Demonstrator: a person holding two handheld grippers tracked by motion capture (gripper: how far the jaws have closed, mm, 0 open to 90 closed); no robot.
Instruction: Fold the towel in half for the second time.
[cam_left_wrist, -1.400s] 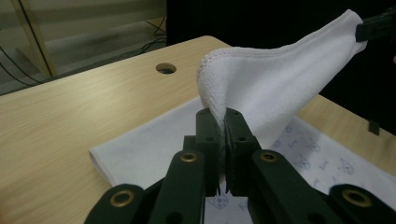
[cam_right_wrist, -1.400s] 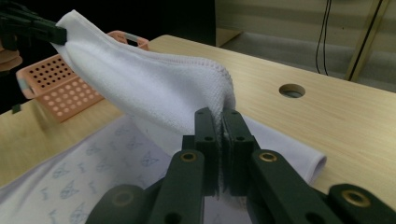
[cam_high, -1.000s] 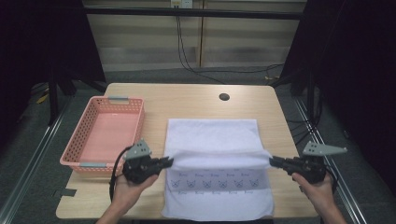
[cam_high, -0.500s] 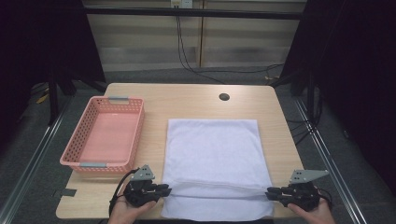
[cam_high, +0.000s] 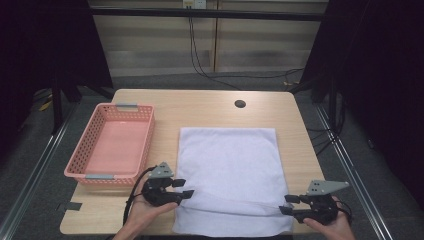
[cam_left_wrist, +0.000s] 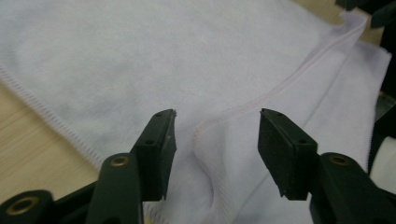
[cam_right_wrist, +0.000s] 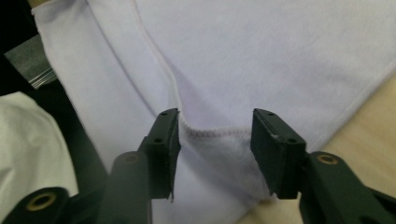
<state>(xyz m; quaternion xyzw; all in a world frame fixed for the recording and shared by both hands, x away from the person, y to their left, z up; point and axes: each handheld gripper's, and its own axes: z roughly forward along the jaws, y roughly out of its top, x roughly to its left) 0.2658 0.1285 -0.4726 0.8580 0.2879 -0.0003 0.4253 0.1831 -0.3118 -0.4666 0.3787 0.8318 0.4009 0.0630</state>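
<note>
A white towel (cam_high: 227, 165) lies flat in the middle of the wooden table (cam_high: 200, 105), with a hemmed edge folded over close to its near end. At the towel's left side my left gripper (cam_high: 183, 189) rests low. Its jaws have just been opening, and in the left gripper view (cam_left_wrist: 217, 140) the hem (cam_left_wrist: 243, 105) lies loose between the pads, which do not press on it. My right gripper (cam_high: 287, 205) sits at the towel's right side. It too has just been opening, and the hem (cam_right_wrist: 210, 133) lies slack between its spread jaws (cam_right_wrist: 215, 140).
A pink plastic basket (cam_high: 95, 150) stands on the left part of the table, close to my left gripper. A round cable hole (cam_high: 240, 104) is near the far edge. The table's front edge runs just below both hands.
Both grippers carried the towel's edge from mid-towel toward the near side, covering the patterned part. Both sets of jaws have since gone from shut on the edge to open.
</note>
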